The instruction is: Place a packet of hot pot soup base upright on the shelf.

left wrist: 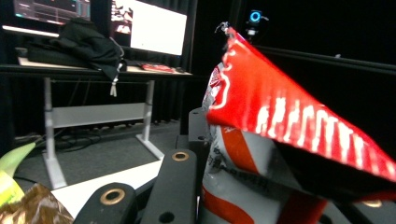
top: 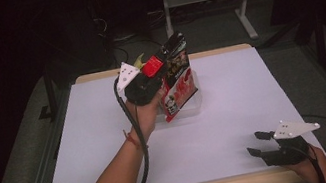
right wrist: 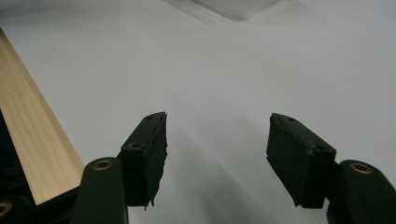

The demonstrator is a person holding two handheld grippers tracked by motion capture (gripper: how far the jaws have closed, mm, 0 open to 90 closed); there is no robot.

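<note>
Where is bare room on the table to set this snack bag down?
The white table sheet is bare between the clear plastic bin and the right claw, and left of the left claw holding the snack bag. It is crowded around the bin.

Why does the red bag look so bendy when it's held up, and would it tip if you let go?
The bag is probably floppy: its top creases where the left gripper pinches it. It looks light, since one pinch lifts it. Stood up alone, it would likely tip, though the clear box under it might catch it.
</note>
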